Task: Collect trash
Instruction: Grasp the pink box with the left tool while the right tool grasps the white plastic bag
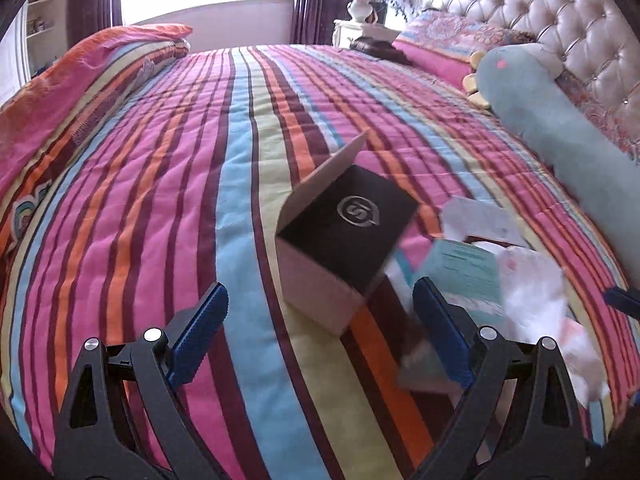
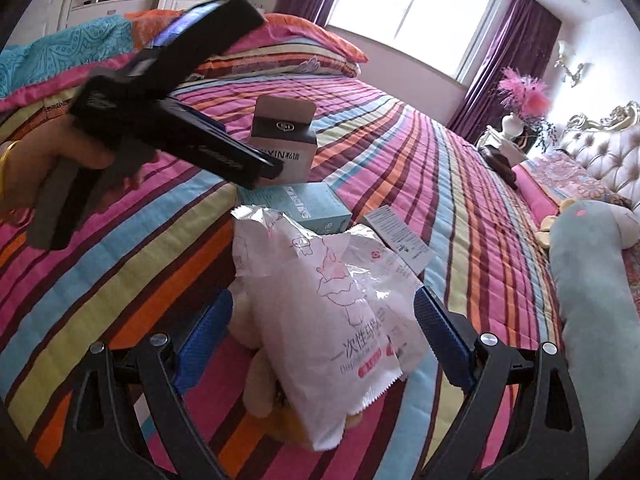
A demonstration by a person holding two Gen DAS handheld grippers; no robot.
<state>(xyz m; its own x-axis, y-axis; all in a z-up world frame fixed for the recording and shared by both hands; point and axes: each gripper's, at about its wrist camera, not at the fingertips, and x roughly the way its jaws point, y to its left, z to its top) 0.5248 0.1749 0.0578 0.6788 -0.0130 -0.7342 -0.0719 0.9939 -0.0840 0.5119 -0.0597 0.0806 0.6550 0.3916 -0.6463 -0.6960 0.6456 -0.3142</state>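
Note:
Trash lies together on the striped bed. A cardboard box with a black top and an open flap [image 1: 348, 232] [image 2: 284, 140] stands upright. Beside it lie a teal carton [image 1: 460, 272] [image 2: 308, 208], a printed leaflet [image 2: 400, 232] and a crumpled white plastic bag [image 1: 536, 292] [image 2: 304, 264]. My left gripper [image 1: 320, 296] [image 2: 260, 88] hovers open just before the box, with nothing between its fingers. My right gripper [image 2: 324, 300] is open above the white bag, its fingers on either side and apart from it. A pale plush shape [image 2: 260, 376] peeks from under the bag.
The bedspread [image 1: 160, 200] runs far to the left. A long teal plush bolster [image 1: 560, 120] [image 2: 592, 300] lies along the tufted headboard [image 1: 560, 20] on the right. A folded quilt [image 1: 80, 80] sits at the far left, and a nightstand with a vase [image 1: 360, 20] stands beyond.

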